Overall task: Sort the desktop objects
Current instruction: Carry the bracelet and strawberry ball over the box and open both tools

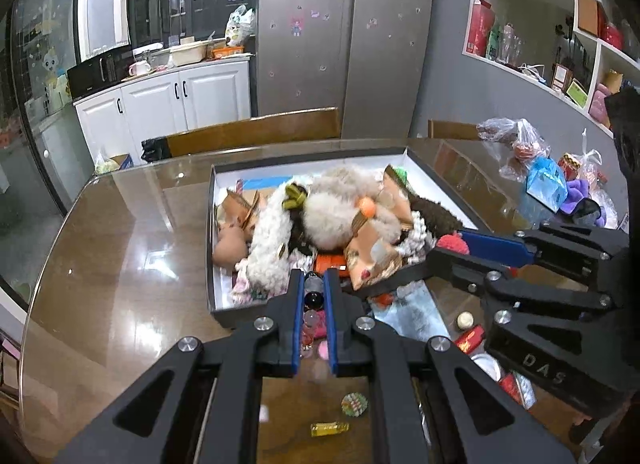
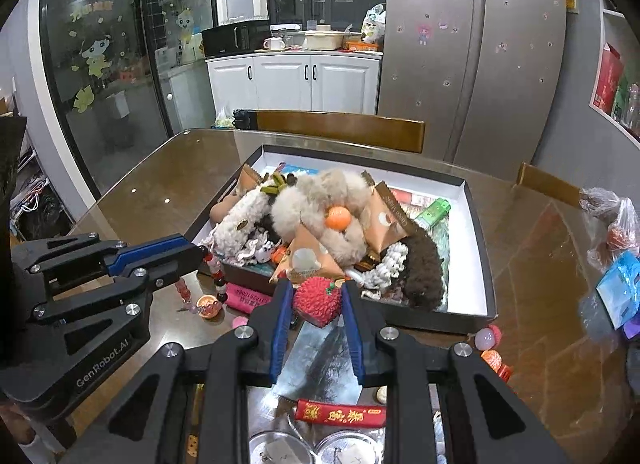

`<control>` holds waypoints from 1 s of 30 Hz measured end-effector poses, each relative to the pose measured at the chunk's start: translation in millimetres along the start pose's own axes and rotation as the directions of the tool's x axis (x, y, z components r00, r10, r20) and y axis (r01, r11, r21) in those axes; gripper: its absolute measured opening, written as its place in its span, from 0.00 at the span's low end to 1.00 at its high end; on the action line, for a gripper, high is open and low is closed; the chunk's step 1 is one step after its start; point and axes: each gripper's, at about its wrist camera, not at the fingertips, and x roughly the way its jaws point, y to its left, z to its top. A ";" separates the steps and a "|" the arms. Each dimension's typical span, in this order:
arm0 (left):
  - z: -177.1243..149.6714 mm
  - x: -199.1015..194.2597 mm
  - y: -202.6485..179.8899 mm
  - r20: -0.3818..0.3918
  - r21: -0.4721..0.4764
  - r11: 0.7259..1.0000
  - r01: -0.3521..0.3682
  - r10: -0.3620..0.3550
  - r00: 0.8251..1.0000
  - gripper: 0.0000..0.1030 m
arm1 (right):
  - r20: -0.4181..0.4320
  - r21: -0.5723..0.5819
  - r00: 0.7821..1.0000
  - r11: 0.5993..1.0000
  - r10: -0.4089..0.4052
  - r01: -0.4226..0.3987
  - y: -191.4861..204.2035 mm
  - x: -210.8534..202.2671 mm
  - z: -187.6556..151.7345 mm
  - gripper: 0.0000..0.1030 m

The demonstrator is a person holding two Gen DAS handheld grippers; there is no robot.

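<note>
Only the right wrist view shows the green lighter [image 2: 434, 211] in the white-lined box [image 2: 476, 232]. The right gripper [image 2: 316, 304] pinches a bumpy red lychee-shaped toy [image 2: 318, 300] just before the box. The left gripper [image 1: 312, 292], almost pressed together, pinches a glassy bead string [image 1: 313, 306] hanging beside the box's corner.

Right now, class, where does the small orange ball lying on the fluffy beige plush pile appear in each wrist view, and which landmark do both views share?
Left wrist view: small orange ball sits right of centre, on the fluffy beige plush pile.
Right wrist view: it sits just right of centre, atop the pile.
Shared landmark: the shallow white-lined box holding the pile, in front of the silver fridge.
</note>
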 end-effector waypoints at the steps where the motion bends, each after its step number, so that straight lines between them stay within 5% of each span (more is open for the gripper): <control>1: 2.2 0.1 -0.7 0.003 0.001 1.000 0.001 -0.001 1.000 0.10 | 0.004 0.001 1.000 1.000 -0.003 0.003 -1.3 -0.2 2.8 0.25; 30: 79.8 65.7 14.1 0.029 -0.043 0.999 0.031 -0.030 0.999 0.10 | 0.010 0.008 1.000 1.000 -0.017 0.017 -35.6 57.2 55.9 0.25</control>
